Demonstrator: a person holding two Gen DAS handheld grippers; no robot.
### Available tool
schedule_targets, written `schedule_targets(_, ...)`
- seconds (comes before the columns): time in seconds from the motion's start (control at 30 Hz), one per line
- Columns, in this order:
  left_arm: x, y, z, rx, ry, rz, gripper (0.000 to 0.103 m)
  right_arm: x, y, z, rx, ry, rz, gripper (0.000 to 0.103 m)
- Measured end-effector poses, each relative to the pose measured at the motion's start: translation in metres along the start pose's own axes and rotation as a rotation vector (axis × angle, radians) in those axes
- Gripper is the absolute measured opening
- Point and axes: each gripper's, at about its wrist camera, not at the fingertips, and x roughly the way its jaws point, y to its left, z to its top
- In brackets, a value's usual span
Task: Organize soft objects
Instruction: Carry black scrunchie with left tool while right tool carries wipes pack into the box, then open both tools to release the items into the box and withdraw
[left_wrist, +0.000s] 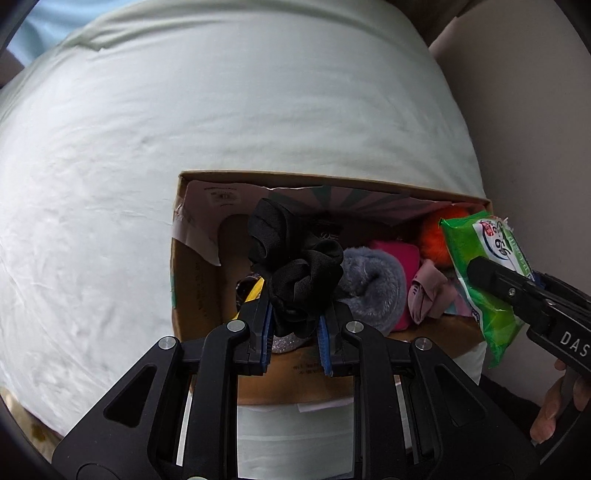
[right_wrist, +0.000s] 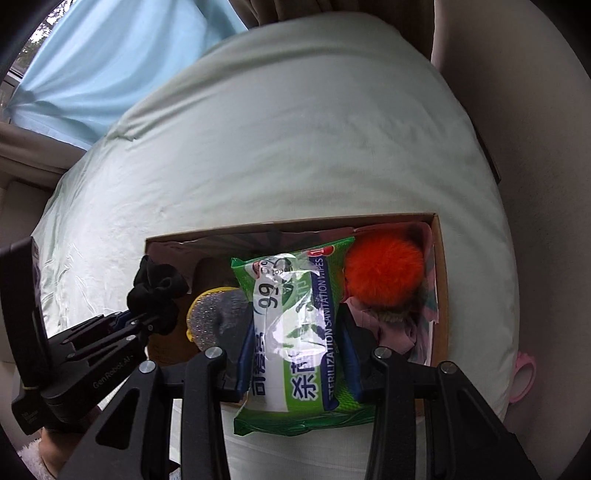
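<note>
Left wrist view: the left gripper has its jaws closed partway onto a black scrunchie, which bunches up between and above the blue-edged fingers and hangs over the near left part of an open cardboard box. The box rests on a pale green bed cover. Inside the box lie a grey fluffy item, a pink fabric piece, a magenta item and an orange pompom at the far right corner; a glittery sponge with a yellow edge shows just below the scrunchie. At the right edge, the right gripper clamps a green wet-wipes pack above the box's right end (the jaws' far side is hidden behind the pack). Right wrist view: the right gripper has its jaws closed on the wet-wipes pack at both long sides, the pack standing lengthwise over the middle of the cardboard box. The orange pompom sits in the far right corner, with the pink fabric piece just below it. The glittery sponge lies to the left of the pack. Further left, the left gripper holds the black scrunchie over the box's left end. A pink ring-shaped object lies on the bed cover beside the box's right side.
</note>
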Motion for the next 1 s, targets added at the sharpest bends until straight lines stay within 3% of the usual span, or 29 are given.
schedule_targets(0.1,0.005,-0.006,0.003,0.013,0.033,-0.021,0.017,0.01,-0.009,0.009,0.033,0.041,0.009,0.039)
schedule_targets(0.13,0.007,-0.007,0.003,0.024,0.043,-0.025,0.024,0.014,-0.013,0.011,0.05,0.06,0.018,0.04)
schedule_targets(0.2,0.007,-0.013,0.0,0.052,0.055,-0.007,0.066,0.021,-0.018,0.015,0.075,0.091,0.019,0.049)
schedule_targets(0.23,0.005,-0.015,-0.001,0.061,0.05,0.011,0.102,0.022,-0.02,0.015,0.085,0.094,0.021,0.071)
schedule_targets(0.27,0.0,-0.016,-0.003,0.067,0.026,0.02,0.103,0.021,-0.023,0.015,0.099,0.089,0.027,0.096)
schedule_targets(0.3,-0.004,-0.017,-0.006,0.074,0.013,0.019,0.103,0.018,-0.026,0.014,0.114,0.075,0.04,0.103)
schedule_targets(0.47,-0.007,-0.024,-0.014,0.092,0.025,0.023,0.103,0.011,-0.037,0.007,0.184,0.075,0.083,0.103)
schedule_targets(0.7,-0.022,-0.027,-0.029,0.103,-0.007,0.025,0.103,-0.005,-0.025,-0.005,0.152,0.037,0.094,0.103)
schedule_targets(1.0,-0.079,-0.032,-0.052,0.132,-0.102,-0.007,0.103,-0.051,-0.001,-0.034,0.132,-0.046,0.116,0.103)
